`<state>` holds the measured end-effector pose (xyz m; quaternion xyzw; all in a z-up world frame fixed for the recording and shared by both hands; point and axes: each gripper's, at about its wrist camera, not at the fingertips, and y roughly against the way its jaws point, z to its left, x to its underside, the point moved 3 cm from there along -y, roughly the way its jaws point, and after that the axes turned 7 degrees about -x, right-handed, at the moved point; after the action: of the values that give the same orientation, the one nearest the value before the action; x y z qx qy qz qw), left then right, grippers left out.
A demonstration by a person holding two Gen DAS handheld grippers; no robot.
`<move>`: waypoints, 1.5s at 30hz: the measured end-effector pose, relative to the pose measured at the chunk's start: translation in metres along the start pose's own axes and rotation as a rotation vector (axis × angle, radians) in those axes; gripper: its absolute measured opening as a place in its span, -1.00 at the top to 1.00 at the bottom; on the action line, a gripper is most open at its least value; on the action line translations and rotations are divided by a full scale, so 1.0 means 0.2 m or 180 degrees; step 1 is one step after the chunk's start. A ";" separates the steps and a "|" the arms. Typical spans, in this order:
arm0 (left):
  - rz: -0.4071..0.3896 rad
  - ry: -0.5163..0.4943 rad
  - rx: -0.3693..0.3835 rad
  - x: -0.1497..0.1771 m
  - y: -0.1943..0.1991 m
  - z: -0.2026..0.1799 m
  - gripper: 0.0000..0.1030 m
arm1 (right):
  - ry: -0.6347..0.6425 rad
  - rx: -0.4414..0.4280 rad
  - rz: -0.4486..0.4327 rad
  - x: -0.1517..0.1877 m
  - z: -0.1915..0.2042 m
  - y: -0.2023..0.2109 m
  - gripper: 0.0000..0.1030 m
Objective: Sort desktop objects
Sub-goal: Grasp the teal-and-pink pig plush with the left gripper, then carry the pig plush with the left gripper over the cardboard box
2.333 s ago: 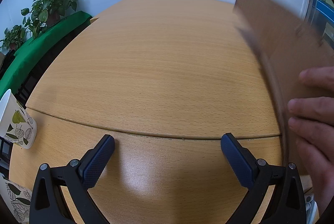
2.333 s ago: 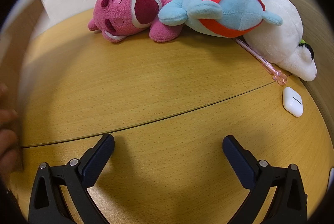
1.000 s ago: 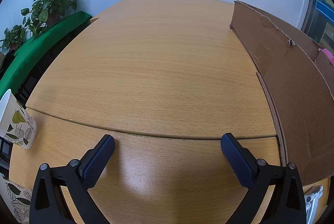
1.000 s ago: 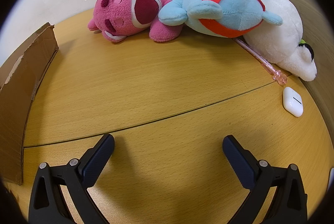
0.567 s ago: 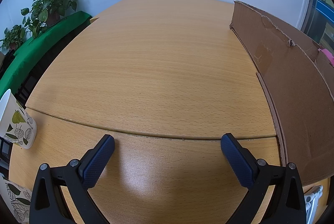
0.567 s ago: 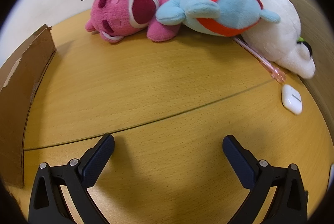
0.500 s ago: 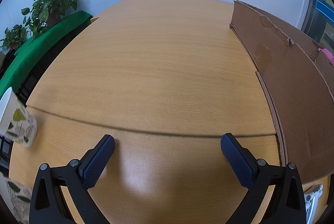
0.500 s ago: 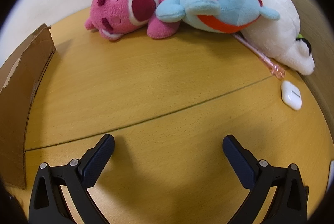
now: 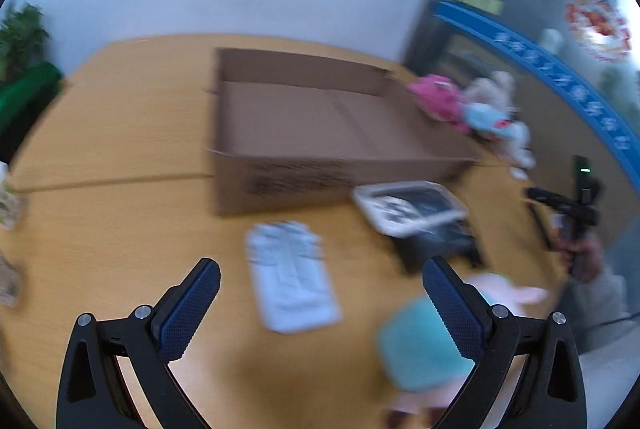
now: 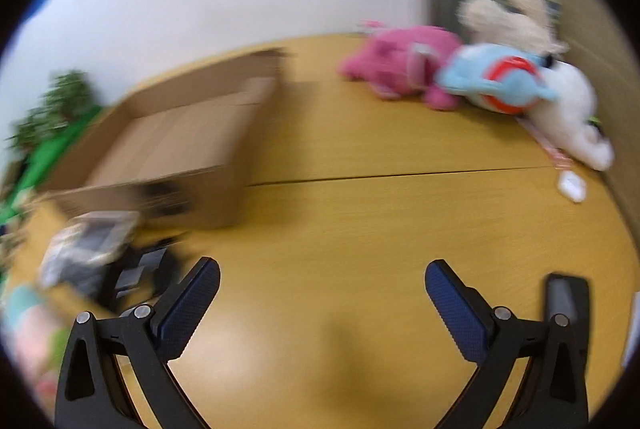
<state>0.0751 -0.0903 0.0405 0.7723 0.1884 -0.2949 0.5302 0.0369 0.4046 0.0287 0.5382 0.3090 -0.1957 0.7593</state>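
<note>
Your left gripper (image 9: pixel 320 305) is spread wide, holding nothing, above a pale flat packet (image 9: pixel 291 277) on the table (image 9: pixel 112 237). Your right gripper (image 10: pixel 322 303) is likewise wide open and empty. Cardboard box (image 9: pixel 316 125) sits open-topped, nothing visible inside; plush toys (image 10: pixel 472 77) lie beyond it, blurred.

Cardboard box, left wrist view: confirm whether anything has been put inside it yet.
No, the cardboard box shows only its bare brown floor, with nothing lying inside it.

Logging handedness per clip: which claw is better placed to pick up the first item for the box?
Left, probably. The open left claw hangs over the white packet near the cardboard box; the open right claw faces bare table.
</note>
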 end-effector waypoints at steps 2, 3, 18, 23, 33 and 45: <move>0.0191 0.0127 0.0420 0.07 -0.04 -0.10 -0.99 | 0.0212 -0.0368 0.0001 0.03 0.20 0.08 -0.99; 0.0302 0.0160 0.0544 0.11 -0.06 -0.14 -0.99 | 0.0320 -0.0506 0.0010 0.05 0.29 0.10 -0.99; 0.0721 0.0436 0.0947 0.40 -0.23 -0.23 -0.46 | 0.0754 -0.1804 0.0810 0.41 1.04 -0.13 -0.84; 0.0752 0.0619 0.1093 0.41 -0.25 -0.19 -0.46 | 0.0703 -0.1995 0.0818 0.39 1.04 -0.10 -0.85; 0.0867 0.0607 0.1264 0.44 -0.29 -0.21 -0.39 | 0.0397 -0.2041 0.1053 0.46 1.03 -0.15 -0.76; 0.0348 0.0213 0.1102 0.07 -0.17 -0.41 -0.22 | 0.0497 -0.1893 0.0190 0.02 1.05 -0.06 -0.60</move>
<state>0.0861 -0.0021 0.0290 0.8704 0.1101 -0.2679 0.3981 0.0867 0.2042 0.0659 0.3146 0.3942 -0.0322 0.8629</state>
